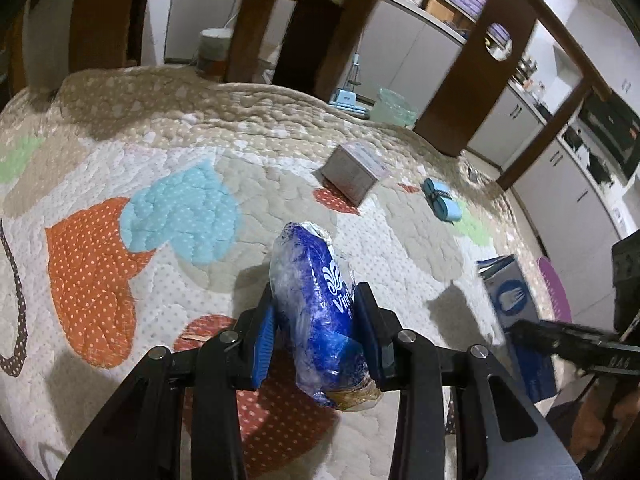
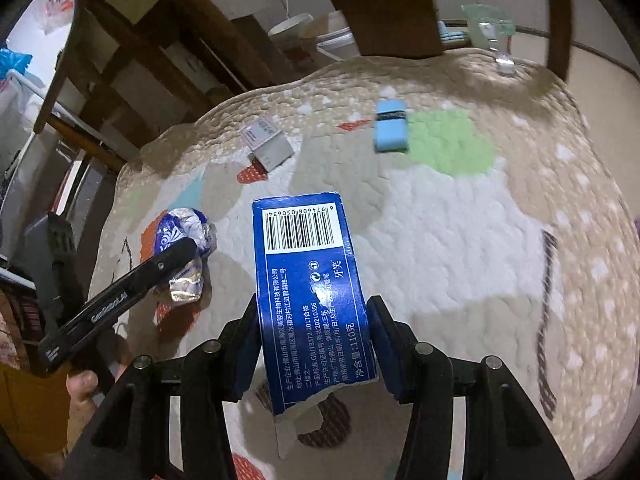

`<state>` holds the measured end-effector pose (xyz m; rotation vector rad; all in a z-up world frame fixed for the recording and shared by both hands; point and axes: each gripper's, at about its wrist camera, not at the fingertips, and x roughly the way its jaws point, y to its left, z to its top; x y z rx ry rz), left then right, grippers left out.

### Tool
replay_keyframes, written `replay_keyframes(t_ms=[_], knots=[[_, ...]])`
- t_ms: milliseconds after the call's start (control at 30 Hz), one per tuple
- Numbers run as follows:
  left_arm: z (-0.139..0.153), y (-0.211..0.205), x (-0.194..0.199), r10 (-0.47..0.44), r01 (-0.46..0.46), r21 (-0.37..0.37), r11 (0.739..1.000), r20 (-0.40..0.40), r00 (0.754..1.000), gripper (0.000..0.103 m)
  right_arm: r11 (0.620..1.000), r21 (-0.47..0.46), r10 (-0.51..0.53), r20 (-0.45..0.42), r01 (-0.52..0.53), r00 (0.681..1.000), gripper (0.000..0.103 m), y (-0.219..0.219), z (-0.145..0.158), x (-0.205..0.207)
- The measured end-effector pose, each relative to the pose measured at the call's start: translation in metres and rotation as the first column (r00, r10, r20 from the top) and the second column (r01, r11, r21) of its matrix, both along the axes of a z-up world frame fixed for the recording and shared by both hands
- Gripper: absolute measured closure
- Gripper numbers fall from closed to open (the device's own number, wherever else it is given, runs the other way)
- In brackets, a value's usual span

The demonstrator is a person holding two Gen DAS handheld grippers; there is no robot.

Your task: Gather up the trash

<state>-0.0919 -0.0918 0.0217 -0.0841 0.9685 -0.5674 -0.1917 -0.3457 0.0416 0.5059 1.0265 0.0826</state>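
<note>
My left gripper (image 1: 314, 330) is shut on a crumpled blue and silver wrapper (image 1: 316, 312) and holds it above the quilted mat (image 1: 168, 272). My right gripper (image 2: 314, 340) is shut on a torn blue toothpaste box (image 2: 308, 280) with a barcode, held above the mat (image 2: 460, 240). The box also shows at the right of the left wrist view (image 1: 516, 312), and the wrapper at the left of the right wrist view (image 2: 184, 236). A small grey and pink box (image 1: 354, 170) (image 2: 266, 144) and a light blue packet (image 1: 442, 200) (image 2: 391, 130) lie on the mat farther off.
Dark wooden chair and table legs (image 1: 256, 20) stand at the mat's far edge. A pale green clear basket (image 1: 394, 108) (image 2: 486, 24) sits beyond the mat. White cabinets (image 1: 560, 184) line the right side. White buckets (image 2: 320, 36) stand behind the legs.
</note>
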Motion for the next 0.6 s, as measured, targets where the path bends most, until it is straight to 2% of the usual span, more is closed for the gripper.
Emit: replay_keyframes(t_ms=[333, 600], knots=[[0.01, -0.034, -0.045, -0.074, 0.069, 0.118, 0.991, 0.036, 0.997, 0.067, 0.987, 0.097, -0.133, 0.073, 0.126, 0.988, 0.049, -0.069, -0.002, -0.046], [0.035, -0.087, -0.076, -0.174, 0.163, 0.17, 0.972, 0.056, 0.983, 0.067, 0.962, 0.156, -0.249, 0.145, 0.226, 0.958, 0.049, -0.135, -0.004, -0.089]])
